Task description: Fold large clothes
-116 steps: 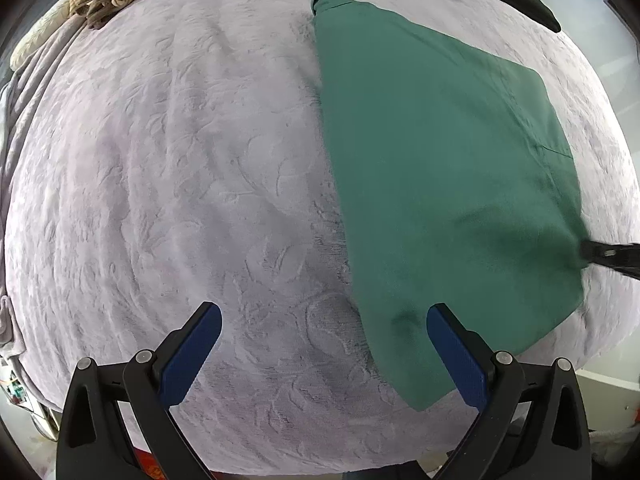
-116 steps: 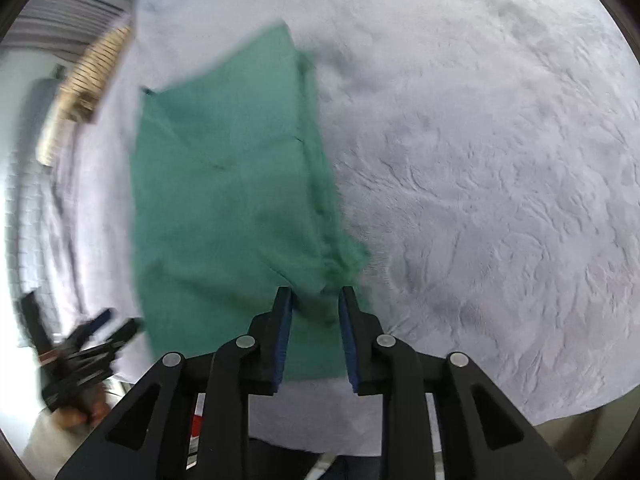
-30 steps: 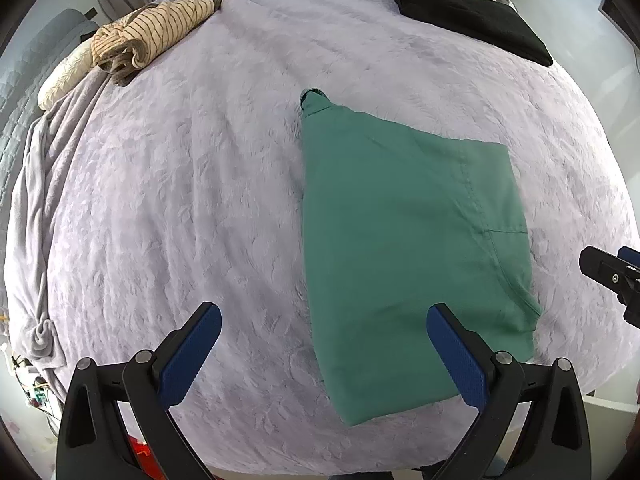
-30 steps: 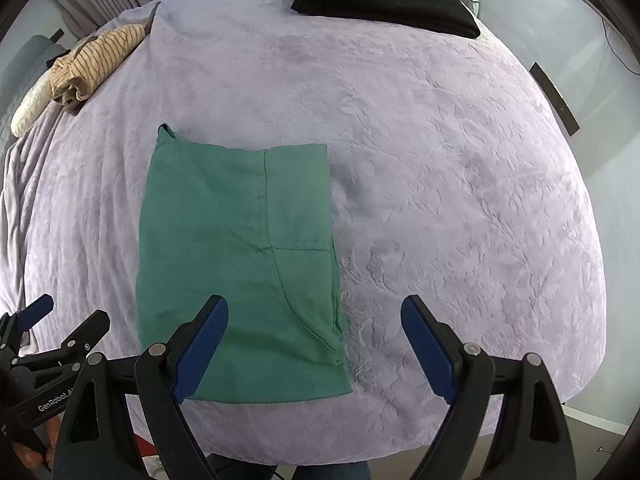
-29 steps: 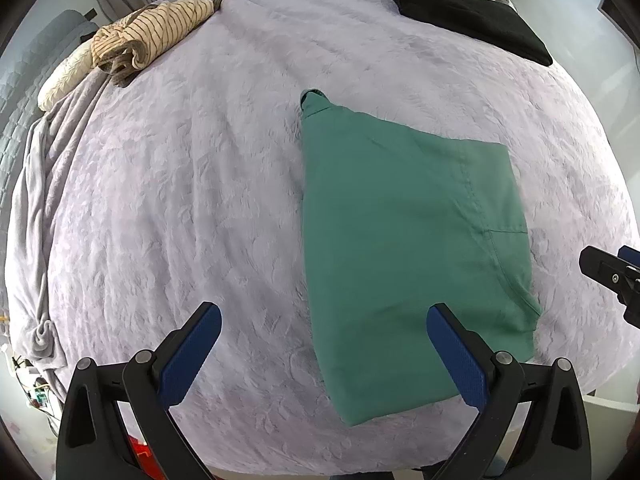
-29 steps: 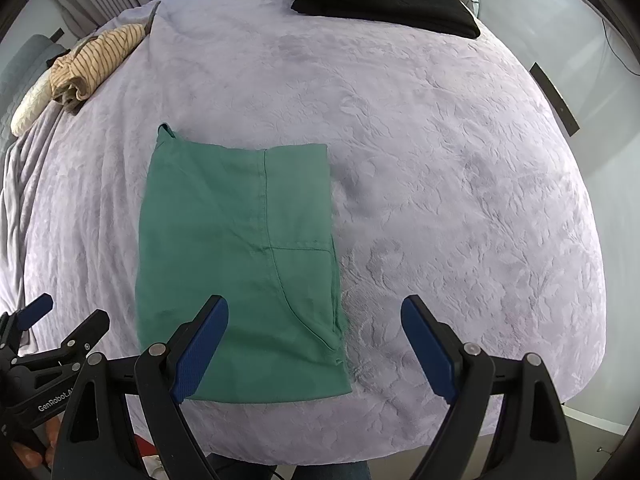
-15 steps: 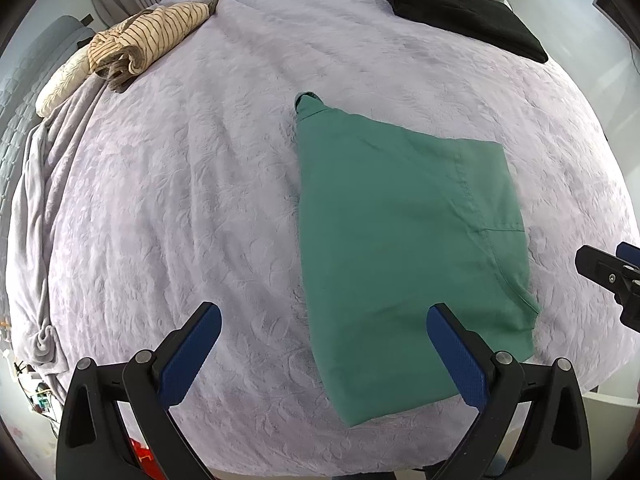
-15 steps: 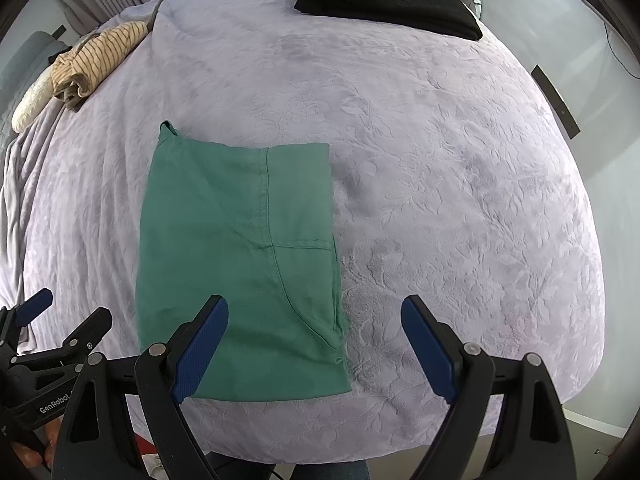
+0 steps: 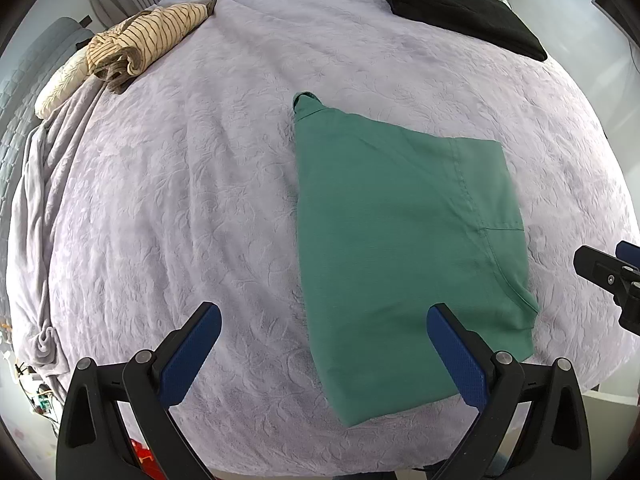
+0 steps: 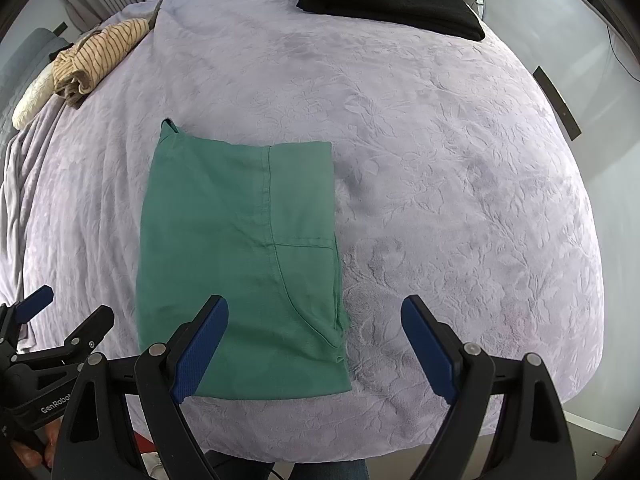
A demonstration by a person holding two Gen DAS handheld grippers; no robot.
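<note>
Green garment, folded into a flat rectangle, lies on the bed near its front edge. Bed cover is pale lilac with an embossed floral pattern. Collar or loop end of the garment pokes out at the far left corner of the fold. A lengthwise seam and a curved pocket seam show on the top layer. Right wrist view: same green garment sits left of centre, edges fairly square, near edge close to the bed rim.

Left claw: released, blue pads wide apart, nothing between them. It hangs above the near part of the bed; its right pad overlaps the near edge of the garment in view, contact cannot be told.

Right claw: released, pads wide apart, holding nothing. Its left pad overlaps the near right part of the garment in view; contact cannot be told.

Each claw appears at the edge of the other's view.

Other items on the bed:
- folded black garment at the far right corner, well apart from the green one; also in right view.
- bundled tan striped garment at the far left, touching a cream pillow.
</note>
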